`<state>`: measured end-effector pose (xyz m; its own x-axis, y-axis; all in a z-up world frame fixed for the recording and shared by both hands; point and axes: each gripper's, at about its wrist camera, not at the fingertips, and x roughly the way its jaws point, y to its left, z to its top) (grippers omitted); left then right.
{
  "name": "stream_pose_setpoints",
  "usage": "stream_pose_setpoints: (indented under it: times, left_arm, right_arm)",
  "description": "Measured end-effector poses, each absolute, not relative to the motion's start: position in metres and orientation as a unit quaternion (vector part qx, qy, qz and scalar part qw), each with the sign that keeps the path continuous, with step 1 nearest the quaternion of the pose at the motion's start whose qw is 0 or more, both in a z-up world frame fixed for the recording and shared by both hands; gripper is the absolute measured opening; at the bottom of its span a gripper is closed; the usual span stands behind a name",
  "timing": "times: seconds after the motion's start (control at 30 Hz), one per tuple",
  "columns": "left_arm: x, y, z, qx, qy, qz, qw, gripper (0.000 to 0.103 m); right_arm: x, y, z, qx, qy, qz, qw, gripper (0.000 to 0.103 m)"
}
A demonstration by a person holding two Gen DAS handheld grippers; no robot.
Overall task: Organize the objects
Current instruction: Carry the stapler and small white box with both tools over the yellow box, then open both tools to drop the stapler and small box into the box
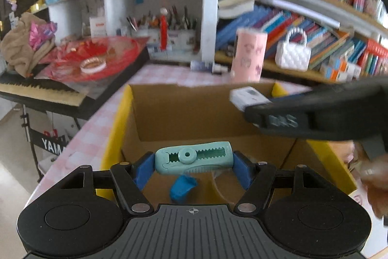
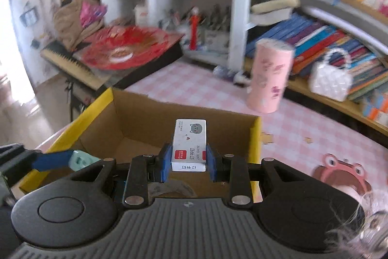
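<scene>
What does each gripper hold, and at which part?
Left gripper: teal stapler remover, pinched at its two ends. Right gripper: small staple box, gripped by its long sides.

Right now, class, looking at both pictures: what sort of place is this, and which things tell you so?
Probably a study corner or child's room at home. Crowded bookshelves line the wall, pens stand in holders on a desk shelf, and a keyboard piano stands beside the pink checked table.

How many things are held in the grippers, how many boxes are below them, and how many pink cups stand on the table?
Held things: 2, a teal tool in the left gripper and a small white box in the right gripper
Cardboard boxes: 1
Pink cups: 1
Total: 4
</scene>
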<state>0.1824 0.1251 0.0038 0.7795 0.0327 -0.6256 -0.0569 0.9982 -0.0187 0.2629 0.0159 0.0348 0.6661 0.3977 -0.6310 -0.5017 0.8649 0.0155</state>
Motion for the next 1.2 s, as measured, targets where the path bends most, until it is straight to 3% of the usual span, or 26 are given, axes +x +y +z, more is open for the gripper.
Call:
stream_pose_setpoints:
  times: [0.3, 0.67, 0.73, 0.83, 1.2]
  left_arm:
    - [0.201, 0.119, -0.021, -0.020, 0.388, 0.032, 0.921, 0.069]
    - [0.203, 0.119, -0.026, -0.037, 0.399, 0.036, 0.915, 0.070]
    - [0.200, 0.119, -0.023, -0.039, 0.391, 0.039, 0.919, 0.071]
    - [0.191, 0.122, -0.012, -0.044, 0.364, 0.051, 0.929, 0.073]
    - [0.137, 0.137, 0.033, -0.061, 0.264, 0.078, 0.959, 0.078]
  right_arm:
    - [0.299, 0.051, 0.006, -0.134, 0.398, 0.307, 0.854, 0.028]
    - [0.309, 0.063, -0.015, -0.157, 0.453, 0.323, 0.816, 0.029]
    - [0.307, 0.063, -0.013, -0.159, 0.447, 0.325, 0.818, 0.029]
    - [0.299, 0.060, -0.001, -0.155, 0.415, 0.321, 0.837, 0.048]
    - [0.230, 0.015, 0.062, -0.099, 0.290, 0.268, 0.913, 0.053]
